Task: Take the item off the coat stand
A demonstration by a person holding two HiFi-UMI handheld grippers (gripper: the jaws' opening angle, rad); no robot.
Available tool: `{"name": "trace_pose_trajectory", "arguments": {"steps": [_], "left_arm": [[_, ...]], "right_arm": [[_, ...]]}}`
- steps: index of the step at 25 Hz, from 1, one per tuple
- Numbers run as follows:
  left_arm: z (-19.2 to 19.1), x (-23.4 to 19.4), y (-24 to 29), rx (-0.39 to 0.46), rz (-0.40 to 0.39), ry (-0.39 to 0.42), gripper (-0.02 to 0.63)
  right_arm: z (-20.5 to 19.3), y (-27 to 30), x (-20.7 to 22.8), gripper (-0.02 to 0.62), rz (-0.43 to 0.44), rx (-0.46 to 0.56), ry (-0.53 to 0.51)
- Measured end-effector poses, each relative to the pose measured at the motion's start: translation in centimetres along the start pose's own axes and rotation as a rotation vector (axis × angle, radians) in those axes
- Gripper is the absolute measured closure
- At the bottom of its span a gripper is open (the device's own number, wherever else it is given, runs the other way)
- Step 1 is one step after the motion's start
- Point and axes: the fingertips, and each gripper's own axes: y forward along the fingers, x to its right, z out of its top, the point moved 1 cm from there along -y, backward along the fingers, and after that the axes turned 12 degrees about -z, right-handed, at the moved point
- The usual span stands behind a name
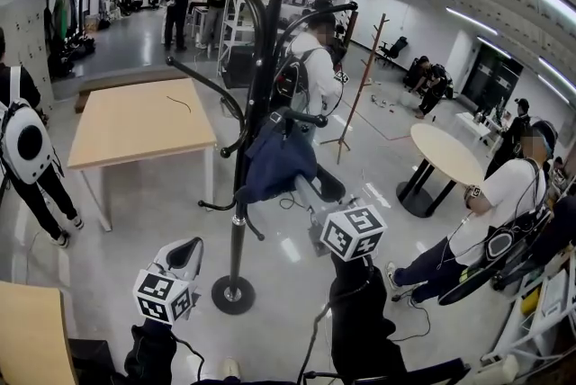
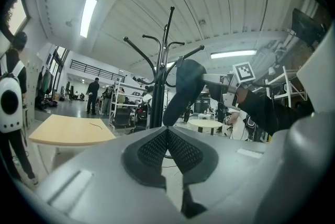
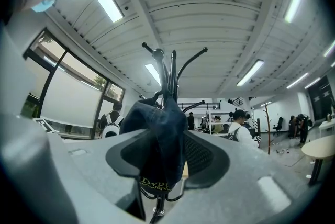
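A black coat stand (image 1: 261, 77) rises from a round base (image 1: 233, 293) on the floor ahead of me. A dark blue cap (image 1: 274, 160) hangs from one of its lower hooks. My right gripper (image 1: 303, 183) reaches level to the cap from the right. In the right gripper view the cap (image 3: 157, 139) hangs between the wide jaws of that gripper (image 3: 165, 158), and the right pad (image 3: 201, 155) shows bare beside it, so it is open. My left gripper (image 1: 191, 248) stays low, left of the base, shut with nothing in it (image 2: 167, 131). It looks at the stand (image 2: 163, 76) and cap (image 2: 184, 89).
A wooden table (image 1: 139, 122) stands behind the stand on the left, a round table (image 1: 445, 154) at the right. A person with a white backpack (image 1: 27, 149) stands at left, another sits at right (image 1: 490, 221). A second, wooden coat stand (image 1: 360, 82) is further back.
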Motion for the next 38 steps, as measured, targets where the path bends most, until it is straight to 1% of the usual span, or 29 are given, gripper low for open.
{"name": "trace_pose_trajectory", "arguments": {"steps": [4,14,21,34,38], "left_arm": [[0.0,-0.1,-0.2,0.003,0.003,-0.003,0.603],[0.1,-1.1,0.2,0.004,0.001,-0.003,0.603],[0.2,-0.7,-0.3,0.009,0.007,-0.004,0.603],[-0.1,-1.5,-0.5,0.013,0.016,-0.009,0.603],[-0.2,-1.2,-0.7,0.014,0.012,-0.009,0.603]], "right_arm": [[0.0,0.1,-0.1,0.449,-0.005,-0.004,-0.002],[0.0,1.0,0.1,0.5,-0.031,-0.004,-0.024],[0.3,0.5,0.3,0.541,-0.051,0.0,-0.022],[0.3,0.8,0.1,0.554,-0.053,0.012,-0.055],[0.7,0.5,0.0,0.554,-0.057,0.019,-0.053]]}}
